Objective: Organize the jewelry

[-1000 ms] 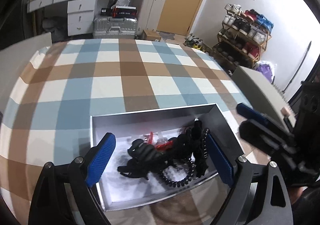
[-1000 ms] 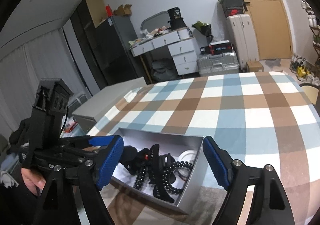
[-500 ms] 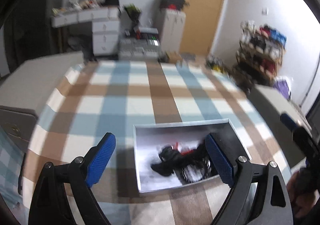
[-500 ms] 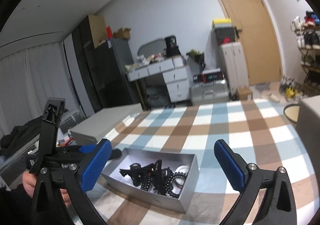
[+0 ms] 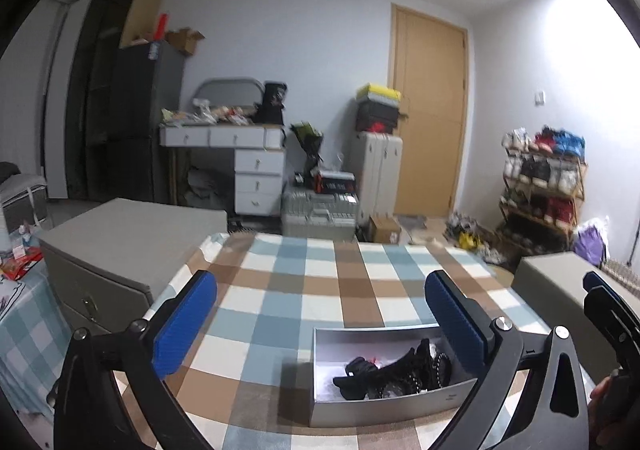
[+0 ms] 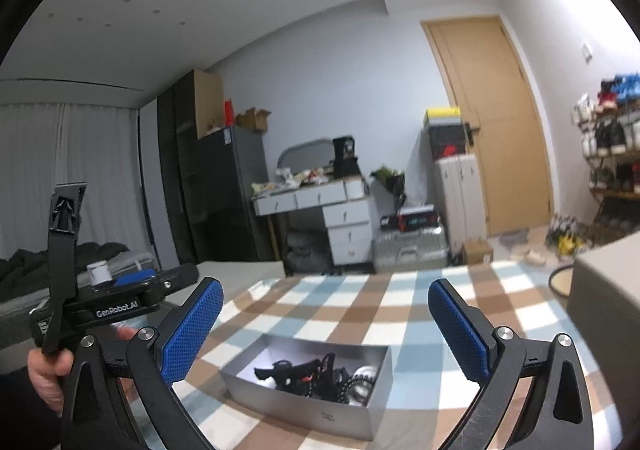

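a: the silver box (image 5: pixel 384 408) has dropped low and small in both views since a second ago. back then it sat right between the blue pads and filled the lower frame; now both grippers have lifted and tipped up toward the room.

b: and the jewelry tangle (image 5: pixel 394 372)?

a: all inside the box, heaped toward its right end in the left wrist view. black claw clips, a dark coiled hair tie, a speck of red, and in the right wrist view a pale ring-shaped piece (image 6: pixel 362 384) at the right end. nothing lies out on the checked tablecloth (image 5: pixel 320 290).

b: how would it handle?

a: my guess is light, all of it. the clips look like stiff plastic, with teeth that snag; the coil is springy and will drag neighbours along with it. i'd pinch one clip across its solid back, not the teeth, and lift slowly so the coil lets go.

b: the box itself?

a: thin-walled, open-topped, probably light enough to slide on the cloth if a wall gets nudged. take it by a long wall if it has to move.

b: fingers?

a: the left gripper (image 5: pixel 320 324) is spreading, jaws wide, nothing between them. the right gripper (image 6: pixel 326 330) is as wide, also empty. a hand (image 6: pixel 46 380) carries the left one at the edge of the right wrist view.

b: around it?

a: grey cabinets flank the table; a white desk, suitcases, a wooden door and a shoe rack stand beyond.
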